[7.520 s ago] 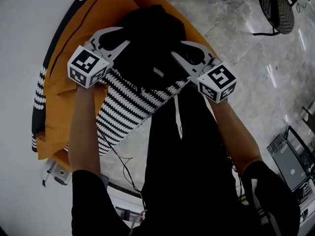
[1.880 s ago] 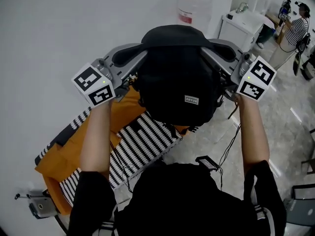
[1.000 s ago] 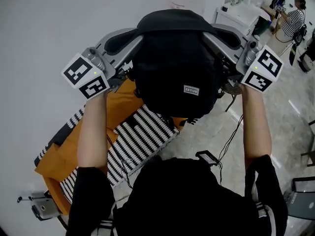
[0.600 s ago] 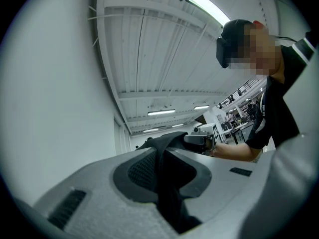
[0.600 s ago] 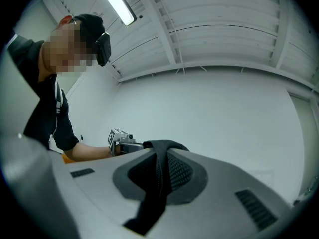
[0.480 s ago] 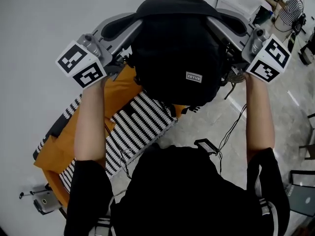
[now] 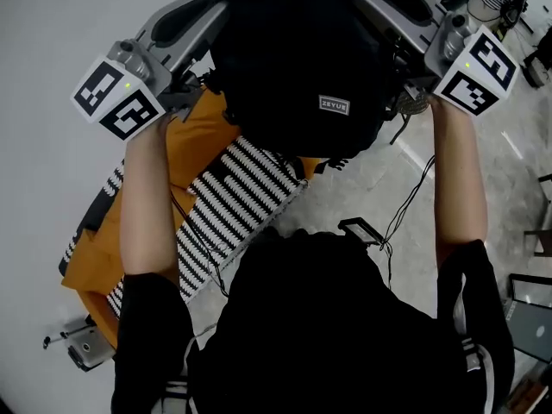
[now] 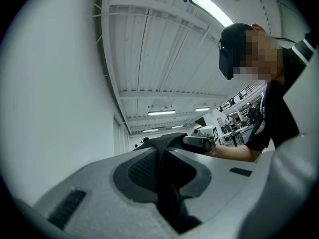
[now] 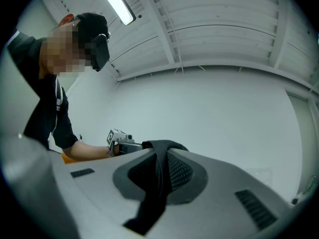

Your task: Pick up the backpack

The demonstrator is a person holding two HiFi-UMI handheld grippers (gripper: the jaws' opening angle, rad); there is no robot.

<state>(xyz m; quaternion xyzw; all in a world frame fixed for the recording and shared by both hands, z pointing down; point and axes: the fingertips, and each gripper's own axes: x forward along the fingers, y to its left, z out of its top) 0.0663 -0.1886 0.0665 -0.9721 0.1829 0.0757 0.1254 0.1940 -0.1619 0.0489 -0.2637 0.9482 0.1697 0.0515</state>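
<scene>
Backpack — one, raised | left gripper fingers pinch one strap | right gripper fingers pinch, apparently, second strap

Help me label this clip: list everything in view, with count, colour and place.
backpack: one, black, held up between both tongs
orange cloth: one, orange, below the backpack, at left
striped fabric: one, black and white, against the orange cloth
small device: one, grey, lower left edge
floor: grey stone, at right
wall: white, beyond the tongs
strip light: one near, white, on the ceiling
person's shirt: one, black, bottom centre
left tongs: grey, shut on a backpack strap
right tongs: grey, shut on a backpack strap
</scene>
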